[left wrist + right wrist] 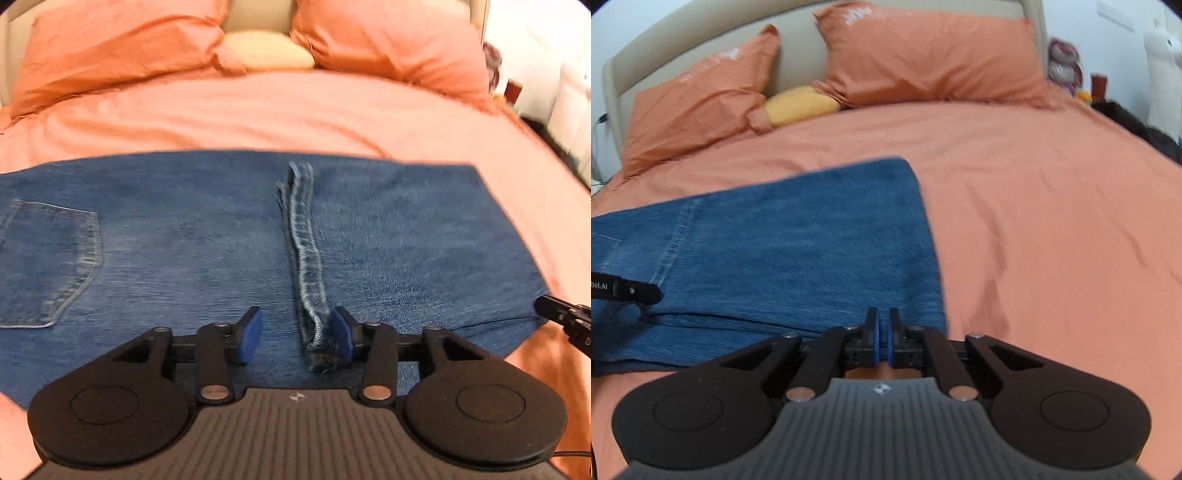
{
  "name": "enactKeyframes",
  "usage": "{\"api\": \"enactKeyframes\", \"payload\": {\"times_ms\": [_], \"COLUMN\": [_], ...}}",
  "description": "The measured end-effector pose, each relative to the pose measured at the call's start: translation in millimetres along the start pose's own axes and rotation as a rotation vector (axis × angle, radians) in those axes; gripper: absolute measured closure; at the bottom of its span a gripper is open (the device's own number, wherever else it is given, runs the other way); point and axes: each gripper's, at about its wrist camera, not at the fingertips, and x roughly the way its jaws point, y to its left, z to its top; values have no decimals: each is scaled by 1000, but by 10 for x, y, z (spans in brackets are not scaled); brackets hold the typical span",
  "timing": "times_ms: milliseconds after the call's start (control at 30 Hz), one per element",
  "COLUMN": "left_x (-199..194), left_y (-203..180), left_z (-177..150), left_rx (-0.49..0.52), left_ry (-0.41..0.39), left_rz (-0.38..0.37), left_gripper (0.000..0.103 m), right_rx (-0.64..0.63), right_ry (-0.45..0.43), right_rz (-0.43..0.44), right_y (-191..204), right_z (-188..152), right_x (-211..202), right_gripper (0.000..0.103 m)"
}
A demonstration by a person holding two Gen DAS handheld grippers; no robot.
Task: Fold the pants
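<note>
Blue denim pants (207, 236) lie flat on the orange bed, a back pocket (48, 262) at the left. A hem edge (306, 251) of a folded-over leg runs up the middle. My left gripper (297, 334) is open, the hem's near end lying against its right pad (341, 332). In the right wrist view the pants (783, 251) lie left of centre. My right gripper (883, 338) is shut on the pants' near right edge. The right gripper's tip shows in the left view (565, 317); the left gripper's tip shows in the right view (631, 290).
The orange sheet (1052, 229) spreads to the right and behind the pants. Two orange pillows (931, 55) and a yellow cushion (799, 105) lie at the headboard. Toys and dark items (1067, 62) stand at the far right bedside.
</note>
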Motion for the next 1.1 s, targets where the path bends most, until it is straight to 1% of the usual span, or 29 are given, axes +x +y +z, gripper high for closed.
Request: {"api": "enactKeyframes", "payload": {"times_ms": [67, 100, 167, 200, 267, 367, 467, 500, 567, 600, 667, 767, 900, 967, 1033, 1100], "left_x": [-185, -258, -418, -481, -594, -742, -852, -887, -950, -980, -1027, -1023, -897, -800, -683, -548], "left_y": [104, 145, 289, 361, 558, 889, 1265, 1403, 1706, 1863, 2154, 2589, 3065, 3250, 3392, 3505], "left_z": [-39, -36, -52, -45, -34, -44, -91, -114, -164, -193, -255, -356, -533, -621, -647, -633], "left_rx": [-15, -18, -26, -33, -56, -110, -194, -227, -313, -367, -467, -606, -799, -888, -946, -982], "left_ry": [-20, -20, -10, -4, 5, -1, -27, -41, -77, -98, -141, -166, -186, -215, -226, -240], "left_rz": [2, 4, 3, 2, 9, 48, 108, 129, 167, 184, 201, 213, 194, 160, 130, 115], "left_gripper": [49, 49, 48, 47, 45, 45, 44, 44, 38, 31, 30, 29, 29, 29, 29, 29], "right_rx": [-50, -73, -106, -128, -188, -299, -330, -331, -334, -335, -333, -322, -319, -315, -324, -321], "right_ry": [-44, -54, -46, -24, 4, 15, 20, 24, 37, 37, 43, 57, 103, 130, 120, 132], "right_rz": [28, 57, 130, 171, 217, 274, 309, 314, 313, 309, 298, 296, 293, 302, 305, 314], "right_y": [112, 170, 290, 380, 569, 875, 1170, 1277, 1464, 1536, 1669, 1801, 1883, 1886, 1886, 1882], "right_z": [24, 39, 71, 100, 121, 175, 283, 323, 396, 425, 483, 521, 478, 405, 369, 387], "right_x": [-102, -135, -158, -136, -135, -97, -17, 26, 144, 208, 342, 545, 777, 856, 875, 897], "right_gripper": [100, 100, 99, 94, 87, 87, 86, 84, 78, 78, 78, 78, 78, 78, 77, 77]}}
